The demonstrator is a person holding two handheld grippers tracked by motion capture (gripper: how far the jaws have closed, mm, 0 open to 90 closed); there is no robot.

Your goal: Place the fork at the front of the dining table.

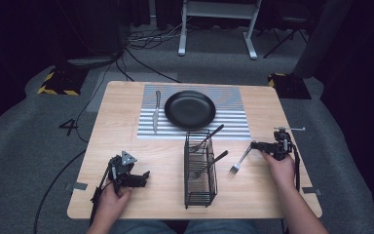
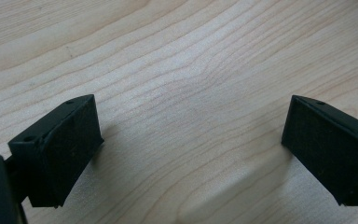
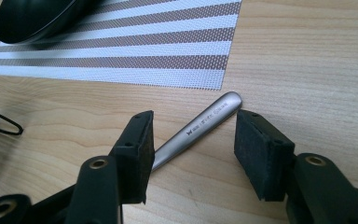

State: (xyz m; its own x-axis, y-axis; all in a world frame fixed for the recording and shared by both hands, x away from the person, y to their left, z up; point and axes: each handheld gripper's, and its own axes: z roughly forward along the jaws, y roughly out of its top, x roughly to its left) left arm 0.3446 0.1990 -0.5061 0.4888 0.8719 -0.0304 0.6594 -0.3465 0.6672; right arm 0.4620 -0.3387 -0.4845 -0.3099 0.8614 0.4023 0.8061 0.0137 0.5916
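Forearms came in at the bottom of the high view; left gripper (image 1: 141,178) sat parked on the table (image 1: 126,97) near the front left corner, right gripper (image 1: 255,146) was at the handle end of a fork (image 1: 240,160) lying flat right of the wire cutlery basket (image 1: 200,168). Basket held two more utensils. Knife (image 1: 156,111) lay left of the black plate (image 1: 190,109) on the striped placemat (image 1: 233,117).

Left gripper view: jaws stood wide apart over bare wood, nothing between them.

Right gripper view: right gripper (image 3: 193,156) was open, jaws straddling the fork handle (image 3: 200,128), pads clear of the metal on both sides. Fork rested on the table just off the placemat (image 3: 168,56) corner.

Judgement: place-setting job, fork step in hand, either just set down or about to be gripped. Next move needs the fork squared up beside the plate on the mat, opposite the knife.
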